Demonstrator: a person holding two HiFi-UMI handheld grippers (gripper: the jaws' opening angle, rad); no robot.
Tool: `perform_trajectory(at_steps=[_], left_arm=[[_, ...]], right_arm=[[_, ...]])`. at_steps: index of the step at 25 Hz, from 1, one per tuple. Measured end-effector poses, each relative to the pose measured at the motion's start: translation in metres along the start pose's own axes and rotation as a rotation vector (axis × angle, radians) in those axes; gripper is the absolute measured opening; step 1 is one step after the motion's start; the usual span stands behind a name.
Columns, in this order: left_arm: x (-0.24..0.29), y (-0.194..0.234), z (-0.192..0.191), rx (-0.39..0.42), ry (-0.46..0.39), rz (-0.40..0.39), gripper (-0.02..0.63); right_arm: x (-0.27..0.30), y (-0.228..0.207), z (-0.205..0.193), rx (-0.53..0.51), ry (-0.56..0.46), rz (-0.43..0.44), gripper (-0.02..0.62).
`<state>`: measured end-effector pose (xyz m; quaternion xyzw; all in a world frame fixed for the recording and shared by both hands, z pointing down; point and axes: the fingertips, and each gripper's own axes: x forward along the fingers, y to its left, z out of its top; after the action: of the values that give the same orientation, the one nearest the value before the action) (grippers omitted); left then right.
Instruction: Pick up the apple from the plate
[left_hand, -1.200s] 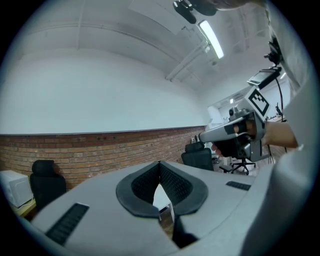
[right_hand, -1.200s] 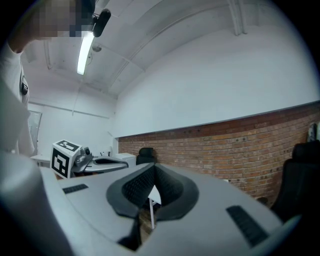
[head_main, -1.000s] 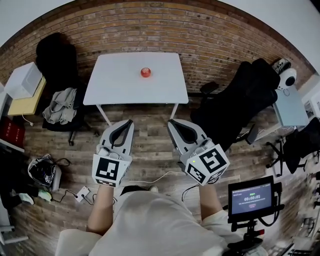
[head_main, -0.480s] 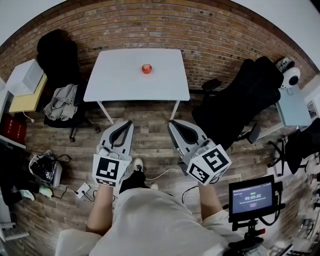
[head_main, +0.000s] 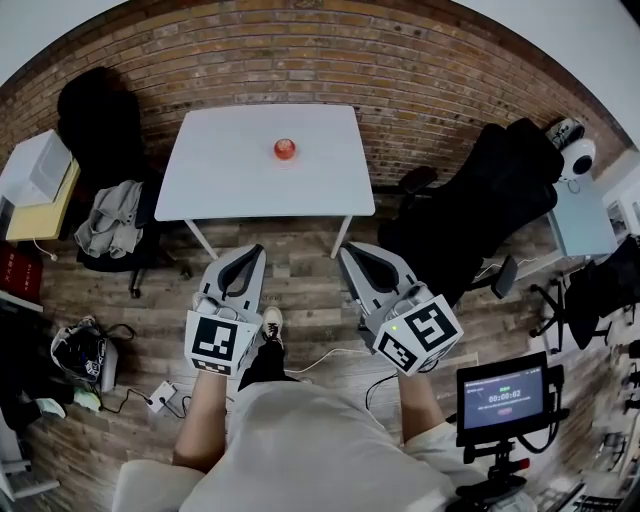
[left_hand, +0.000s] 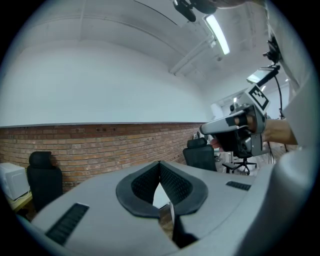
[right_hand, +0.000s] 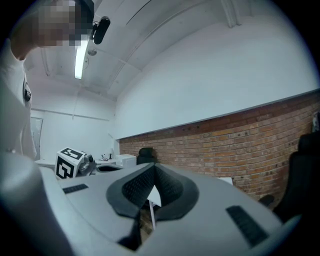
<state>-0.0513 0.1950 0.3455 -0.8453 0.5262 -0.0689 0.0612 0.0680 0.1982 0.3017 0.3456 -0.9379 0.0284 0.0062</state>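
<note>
The apple (head_main: 285, 149) sits at twelve o'clock on the white tabletop (head_main: 220, 180), well apart from the left claw (head_main: 254, 248) and right claw (head_main: 346, 250), both pressed together and empty; it looks firm, smooth and light, best pinched across its widest middle.

Head view steeply down, gripper views level, all sharing brick wall (head_main: 430, 80)
</note>
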Motion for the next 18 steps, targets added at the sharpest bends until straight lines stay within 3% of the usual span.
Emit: perform_trajectory(at_steps=[12,18], left_arm=[[0.083,0.091,-0.011,-0.009,0.001,-0.005,0.006],[0.121,0.133,-0.006,0.000,-0.003,-0.022,0.006]], right_arm=[[0.094,-0.063,0.012,0.003,-0.012,-0.045,0.002],[0.148,-0.078,0.021,0.041,-0.004,0.032,0.002]])
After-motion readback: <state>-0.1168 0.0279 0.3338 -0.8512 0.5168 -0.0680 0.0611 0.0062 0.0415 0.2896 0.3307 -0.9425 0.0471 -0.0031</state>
